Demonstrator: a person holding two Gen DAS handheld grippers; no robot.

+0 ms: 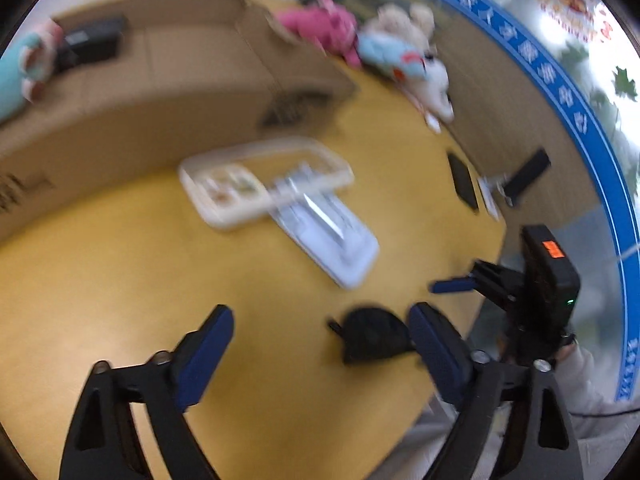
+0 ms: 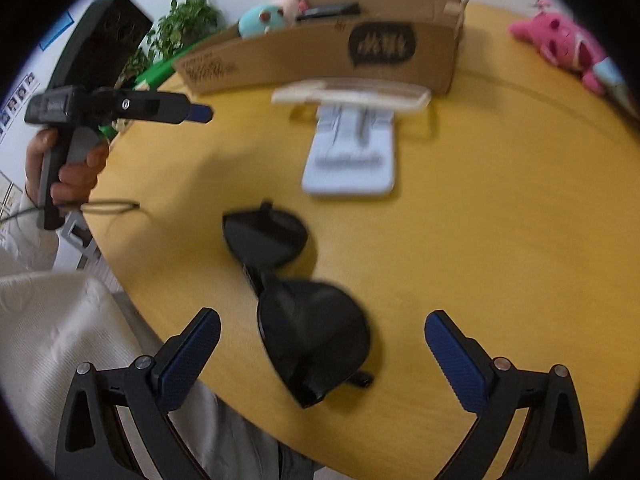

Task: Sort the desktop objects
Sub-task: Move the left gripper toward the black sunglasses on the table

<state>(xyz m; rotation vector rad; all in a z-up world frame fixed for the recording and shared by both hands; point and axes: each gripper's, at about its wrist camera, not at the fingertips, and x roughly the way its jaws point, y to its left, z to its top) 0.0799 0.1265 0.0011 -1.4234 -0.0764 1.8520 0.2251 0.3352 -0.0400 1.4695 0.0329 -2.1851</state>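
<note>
Black sunglasses point(image 2: 296, 300) lie on the yellow table point(image 2: 500, 220), just ahead of my right gripper point(image 2: 322, 356), which is open and empty with its fingers to either side of the near lens. One lens shows in the left wrist view point(image 1: 372, 338). My left gripper point(image 1: 320, 354) is open and empty above the table; it also shows in the right wrist view point(image 2: 198, 112) at the left edge. A white stand point(image 2: 350, 152) holds a pale flat case point(image 2: 352, 94) mid-table. The right gripper shows in the left wrist view point(image 1: 452, 285).
A long cardboard box point(image 2: 340, 52) stands at the back with a teal plush point(image 2: 260, 20) and a black item point(image 2: 328, 10) in it. Pink plush point(image 2: 560, 44) and other plush toys point(image 1: 404, 56) lie at the far right. A phone point(image 1: 462, 180) lies near the table's edge.
</note>
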